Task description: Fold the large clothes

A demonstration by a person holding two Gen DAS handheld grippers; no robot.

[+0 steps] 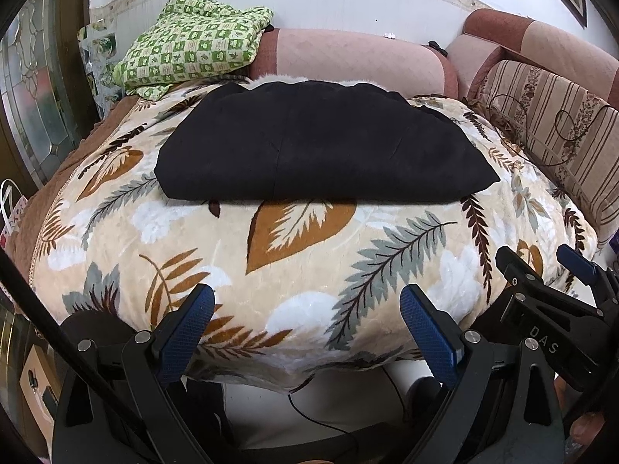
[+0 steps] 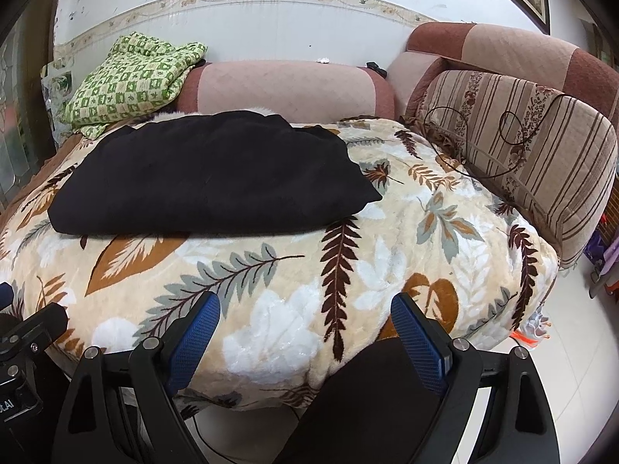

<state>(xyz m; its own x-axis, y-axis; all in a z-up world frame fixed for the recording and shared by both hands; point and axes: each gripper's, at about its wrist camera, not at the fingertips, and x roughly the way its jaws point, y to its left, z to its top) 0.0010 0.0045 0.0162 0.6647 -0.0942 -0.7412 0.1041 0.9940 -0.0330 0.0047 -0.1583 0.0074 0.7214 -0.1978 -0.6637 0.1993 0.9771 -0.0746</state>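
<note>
The black garment lies folded into a flat, broad bundle on the leaf-patterned blanket that covers the surface, toward its far edge, well back from both tools. Nearest the cameras, the left gripper hangs over the near edge with its blue-padded fingers wide apart, holding and touching nothing; the right gripper is spread just as wide and is likewise empty. The left wrist view shows the right tool's black body at its right side, while the right wrist view catches a sliver of the left tool at its left edge and also a dark shape below the near edge that cannot be identified. The garment's long axis runs left to right, parallel to the near edge, its thick folded edge facing the grippers. Only the right view shows the blanket's right corner dropping toward the pale floor. Beyond the garment, a green checked cloth sits at the far left corner, a pink bolster along the far edge, and a striped cushion along the right.
</note>
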